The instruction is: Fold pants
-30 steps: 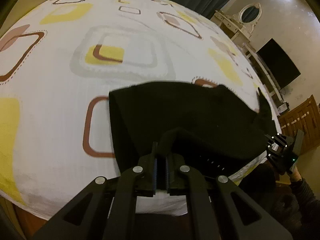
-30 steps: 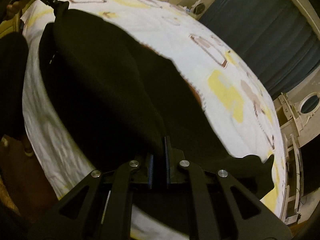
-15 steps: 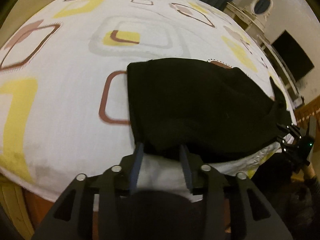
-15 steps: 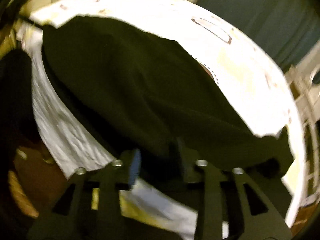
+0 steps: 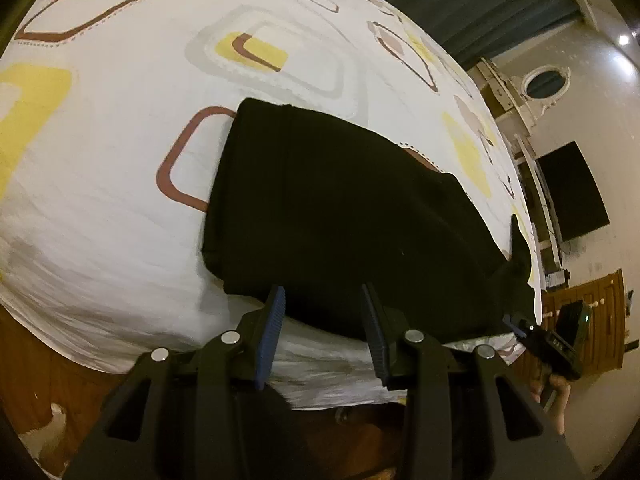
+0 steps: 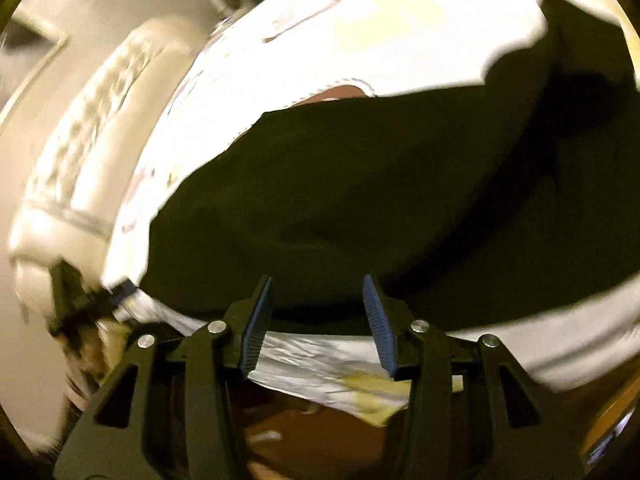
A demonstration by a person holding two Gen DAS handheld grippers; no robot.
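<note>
The black pants (image 5: 344, 216) lie folded flat on the bed near its front edge; they also fill the middle of the right wrist view (image 6: 360, 208). My left gripper (image 5: 324, 300) is open and empty, its fingertips just in front of the near edge of the pants. My right gripper (image 6: 318, 284) is open and empty at the near edge of the pants; it also shows at the right edge of the left wrist view (image 5: 520, 326). The left gripper shows blurred at the left of the right wrist view (image 6: 116, 292).
The bed sheet (image 5: 120, 160) is white with yellow and brown squares and hangs over the front edge. A white headboard (image 6: 80, 120) stands at one end. A dresser with an oval mirror (image 5: 544, 84), a dark screen (image 5: 572, 192) and a wooden cabinet (image 5: 588, 320) line the wall.
Both grippers were shut on the pants a second ago. They have let go, opened and drawn back to the bed's front edge. The pants now lie flat.
</note>
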